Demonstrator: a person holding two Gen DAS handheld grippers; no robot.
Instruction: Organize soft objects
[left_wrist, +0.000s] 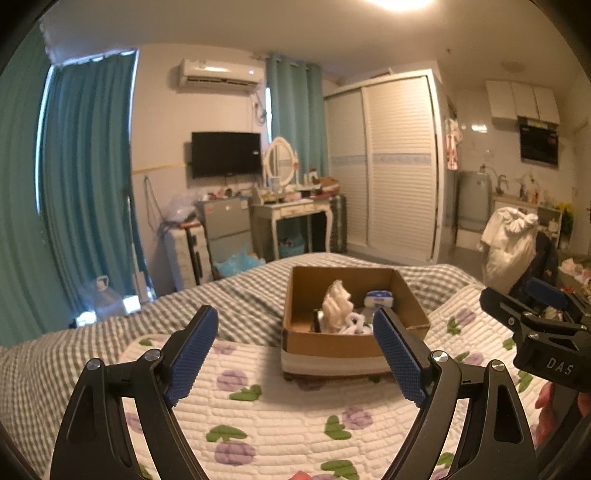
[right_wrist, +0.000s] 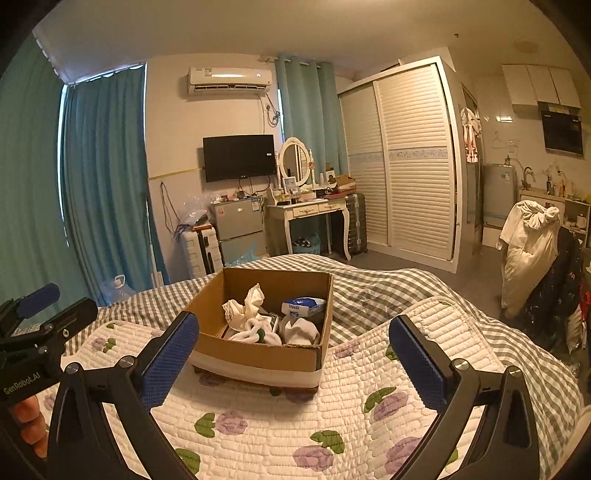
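A brown cardboard box (left_wrist: 334, 345) (right_wrist: 258, 356) sits on the floral quilt (left_wrist: 280, 424) (right_wrist: 295, 424) on the bed. In it lie a cream lace cloth (left_wrist: 337, 304) (right_wrist: 245, 306), rolled white socks (right_wrist: 301, 330) and a blue-and-white tissue pack (left_wrist: 378, 298) (right_wrist: 301, 306). My left gripper (left_wrist: 295, 350) is open and empty, held above the quilt in front of the box. My right gripper (right_wrist: 295, 360) is open and empty, just short of the box's near wall. Each gripper shows at the edge of the other's view, the right one (left_wrist: 535, 325) and the left one (right_wrist: 33, 332).
A green checked sheet (left_wrist: 240, 295) (right_wrist: 369, 291) covers the bed beyond the quilt. Past the bed stand a dressing table (right_wrist: 310, 210), a small fridge (right_wrist: 238, 225), a wardrobe (right_wrist: 406, 162) and a chair draped in white clothes (right_wrist: 532, 243).
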